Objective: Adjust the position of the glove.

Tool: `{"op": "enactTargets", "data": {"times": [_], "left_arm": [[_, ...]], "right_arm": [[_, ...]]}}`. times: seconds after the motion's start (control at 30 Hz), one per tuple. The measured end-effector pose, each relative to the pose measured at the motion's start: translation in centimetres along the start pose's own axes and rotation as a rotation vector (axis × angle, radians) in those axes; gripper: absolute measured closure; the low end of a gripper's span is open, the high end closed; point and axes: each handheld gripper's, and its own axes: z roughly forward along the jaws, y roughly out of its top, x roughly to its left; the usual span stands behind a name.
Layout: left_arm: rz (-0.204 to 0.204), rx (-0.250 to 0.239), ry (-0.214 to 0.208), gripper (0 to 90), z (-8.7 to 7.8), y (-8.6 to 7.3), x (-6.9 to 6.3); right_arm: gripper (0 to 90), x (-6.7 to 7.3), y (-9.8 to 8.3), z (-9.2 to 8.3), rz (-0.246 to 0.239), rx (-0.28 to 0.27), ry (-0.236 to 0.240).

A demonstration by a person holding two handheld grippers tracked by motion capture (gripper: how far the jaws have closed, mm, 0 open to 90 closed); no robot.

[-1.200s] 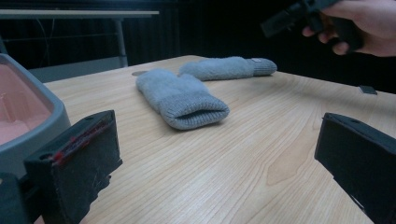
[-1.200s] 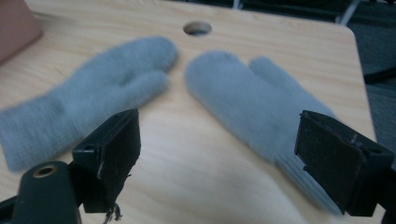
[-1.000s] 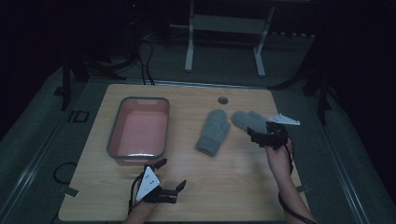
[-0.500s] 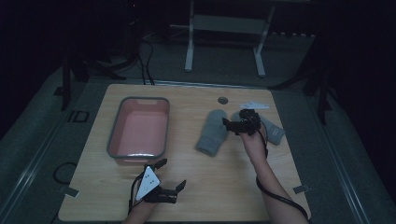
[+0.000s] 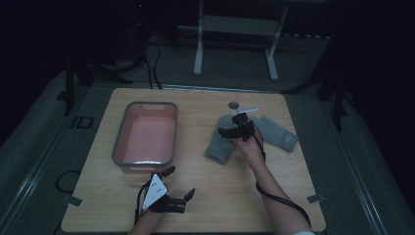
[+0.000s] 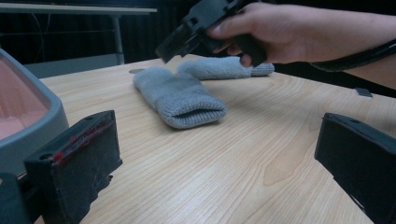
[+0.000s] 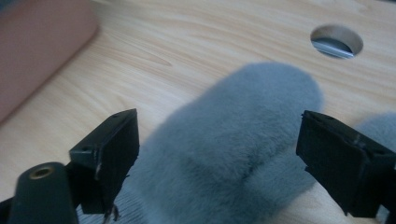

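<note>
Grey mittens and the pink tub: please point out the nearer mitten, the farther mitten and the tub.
nearer mitten [image 5: 219,145], high view, on its cuff end.
farther mitten [image 5: 277,133], high view, on its middle.
pink tub [image 5: 120,131], high view, on its grey left rim.

My worktop [image 5: 205,196] is a pale wooden board with a visible grain, set on a darker grey floor. On its left half lies a grey-rimmed tray [image 5: 116,147] with a pink inside, its long side running away from me. Right of the middle lie two grey mittens: the nearer mitten [image 5: 220,147] angled with its cuff toward me, the farther mitten [image 5: 279,134] just beside it, reaching toward the right edge; whether the two touch I cannot quite tell. Near the far edge, beyond the mittens, there is a round hole [image 5: 234,104] in the board.
</note>
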Motion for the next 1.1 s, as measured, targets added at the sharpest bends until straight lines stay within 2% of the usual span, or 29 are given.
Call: {"op": "enactTargets", "data": {"times": [0.07, 0.2, 0.3, 0.33, 0.4, 0.43, 0.47, 0.5, 0.53, 0.57, 0.63, 0.7, 0.83, 0.87, 1.1], "left_arm": [[0.000, 0.000, -0.001, 0.4, 0.0, 0.0, 0.0], [0.000, 0.000, 0.000, 0.4, 0.0, 0.0, 0.0], [0.000, 0.001, -0.001, 0.4, 0.0, 0.0, 0.0], [0.000, 0.001, -0.001, 0.4, 0.0, 0.0, 0.0], [-0.002, 0.001, 0.000, 0.4, 0.0, 0.0, 0.0], [-0.003, 0.001, -0.001, 0.4, 0.0, 0.0, 0.0], [-0.003, 0.002, -0.001, 0.4, 0.0, 0.0, 0.1], [-0.003, 0.002, 0.000, 0.4, 0.0, 0.0, 0.1], [-0.003, 0.003, 0.000, 0.4, 0.0, 0.0, 0.0], [-0.001, 0.004, 0.000, 0.4, 0.0, 0.0, 0.0], [0.001, 0.004, 0.000, 0.4, 0.0, 0.0, 0.0], [0.002, 0.005, -0.002, 0.4, 0.0, 0.0, 0.0], [0.002, 0.004, -0.002, 0.4, 0.0, 0.0, 0.0], [0.002, 0.004, -0.003, 0.4, 0.0, 0.0, 0.0], [0.003, 0.004, -0.001, 0.4, 0.0, 0.0, 0.0]], "right_arm": [[13.0, -0.1, -0.1, 0.7, 0.006, 0.015, 0.020], [15.6, 0.0, -0.4, 1.7, -0.023, 0.045, 0.004], [29.2, 0.1, -0.7, 2.3, -0.046, 0.054, 0.007], [32.5, 0.3, -1.0, 2.7, -0.084, 0.083, -0.005], [33.1, 0.4, -1.2, 3.0, -0.091, 0.094, -0.001], [37.2, 0.6, -1.5, 3.5, -0.112, 0.115, -0.003], [37.2, 0.6, -1.5, 3.5, -0.112, 0.115, -0.003], [45.9, 0.4, -1.7, 3.6, -0.089, 0.117, 0.004], [45.9, 0.4, -1.7, 3.6, -0.089, 0.117, 0.004], [60.1, 0.1, -1.6, 3.4, -0.072, 0.124, 0.017], [70.2, -0.1, -1.4, 3.3, -0.065, 0.127, 0.036], [75.4, -0.1, -1.2, 3.0, -0.074, 0.129, 0.046], [77.9, -0.1, -0.9, 2.2, -0.085, 0.120, 0.072], [78.5, -0.1, -0.7, 1.5, -0.094, 0.106, 0.103], [78.5, 0.7, -0.2, -2.0, -0.233, 0.061, 0.218]]}}
